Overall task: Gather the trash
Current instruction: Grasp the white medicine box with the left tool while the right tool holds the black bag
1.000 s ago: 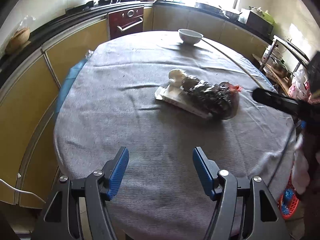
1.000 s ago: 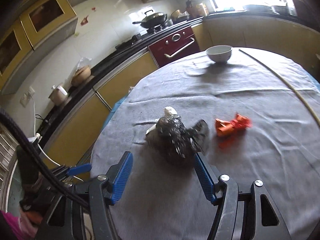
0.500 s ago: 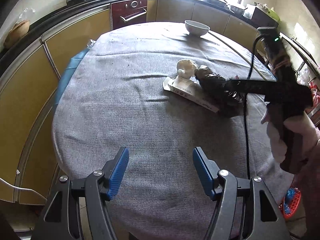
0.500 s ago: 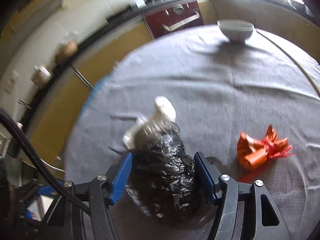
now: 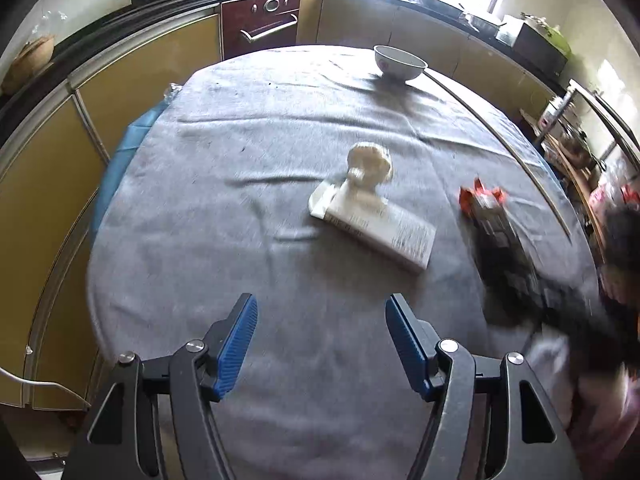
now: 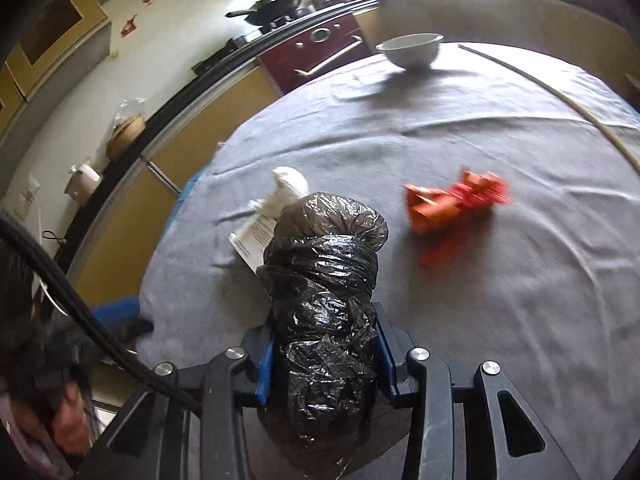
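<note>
My right gripper (image 6: 324,354) is closing on the crumpled black plastic bag (image 6: 324,292), a glossy, crinkled bundle twisted into a fat roll; its blue ribbed pads (image 6: 265,364) already press into the film on both sides, so I read it as grasping the bag. The bundle sticks out forward past the fingertips above the grey woven tablecloth (image 6: 500,280), which is coarse and lies in soft ridges.

My left gripper (image 5: 320,344) hangs released over the near part of the cloth, its blue ribbed pads (image 5: 236,346) well apart with only fabric showing between them.

Still on the table: a flat white printed cardboard box (image 5: 376,226), lying on its side with small text on its face, and a lumpy white crumpled paper wad (image 5: 370,166) touching its far end. To the right of those sits a crushed orange-red foil wrapper (image 6: 456,200), sharp-creased and shiny (blurred in both views, so I cannot make out its print). In the right wrist view the black bag hides part of the box.

At the far edge of the table stands a smooth round white ceramic bowl (image 5: 400,62), and a thin pale stick (image 5: 520,160) lies along the right side of the cloth.
</note>
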{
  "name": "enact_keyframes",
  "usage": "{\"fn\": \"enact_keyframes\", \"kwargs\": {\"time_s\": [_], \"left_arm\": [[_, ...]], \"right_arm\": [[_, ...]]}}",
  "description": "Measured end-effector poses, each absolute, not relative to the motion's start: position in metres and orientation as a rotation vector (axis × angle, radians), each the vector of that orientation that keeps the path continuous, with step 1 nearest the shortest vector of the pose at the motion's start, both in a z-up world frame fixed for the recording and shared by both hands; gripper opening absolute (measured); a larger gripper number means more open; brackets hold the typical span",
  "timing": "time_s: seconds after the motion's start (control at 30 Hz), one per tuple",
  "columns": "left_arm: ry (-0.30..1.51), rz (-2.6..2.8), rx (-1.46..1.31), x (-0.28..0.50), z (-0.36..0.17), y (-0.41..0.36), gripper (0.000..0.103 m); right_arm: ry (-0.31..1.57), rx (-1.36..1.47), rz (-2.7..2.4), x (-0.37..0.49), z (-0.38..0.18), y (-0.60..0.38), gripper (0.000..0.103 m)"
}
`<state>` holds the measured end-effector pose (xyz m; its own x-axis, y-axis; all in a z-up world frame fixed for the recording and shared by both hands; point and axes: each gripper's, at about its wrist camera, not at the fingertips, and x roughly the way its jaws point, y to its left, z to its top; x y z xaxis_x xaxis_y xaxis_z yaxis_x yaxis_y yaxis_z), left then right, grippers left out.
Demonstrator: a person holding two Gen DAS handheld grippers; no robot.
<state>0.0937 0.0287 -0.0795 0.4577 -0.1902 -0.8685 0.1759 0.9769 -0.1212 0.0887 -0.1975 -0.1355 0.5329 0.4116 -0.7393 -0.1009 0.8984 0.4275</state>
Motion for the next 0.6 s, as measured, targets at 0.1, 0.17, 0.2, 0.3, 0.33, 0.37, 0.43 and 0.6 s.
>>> {"fn": "enact_keyframes", "kwargs": {"time_s": [0.1, 0.17, 0.2, 0.3, 0.33, 0.37, 0.43, 0.6], "left_arm": [[1.120, -0.200, -0.068, 0.123, -0.085, 0.013, 0.069], [1.165, -0.180, -0.132, 0.142, -0.091, 0.006, 0.069], [1.192, -0.153, -0.171, 0.155, -0.095, 0.001, 0.069], [1.232, -0.107, -0.213, 0.179, -0.103, -0.016, 0.069], [1.245, -0.097, -0.209, 0.183, -0.106, -0.020, 0.069], [1.267, -0.068, -0.203, 0.190, -0.110, -0.027, 0.069], [1.284, -0.032, -0.227, 0.196, -0.115, -0.032, 0.069], [1.304, 0.039, -0.239, 0.206, -0.125, -0.043, 0.069]], "right_arm": [[0.963, 0.339, 0.281, 0.068, -0.134, -0.206, 0.043], [0.954, 0.352, 0.272, 0.054, -0.132, -0.214, 0.043], [0.950, 0.359, 0.271, 0.050, -0.131, -0.216, 0.043], [0.934, 0.399, 0.263, 0.034, -0.131, -0.230, 0.043], [0.931, 0.406, 0.259, 0.030, -0.131, -0.233, 0.043], [0.928, 0.414, 0.255, 0.027, -0.132, -0.236, 0.043], [0.922, 0.439, 0.254, 0.022, -0.133, -0.243, 0.043], [0.913, 0.473, 0.271, 0.016, -0.135, -0.250, 0.043]]}}
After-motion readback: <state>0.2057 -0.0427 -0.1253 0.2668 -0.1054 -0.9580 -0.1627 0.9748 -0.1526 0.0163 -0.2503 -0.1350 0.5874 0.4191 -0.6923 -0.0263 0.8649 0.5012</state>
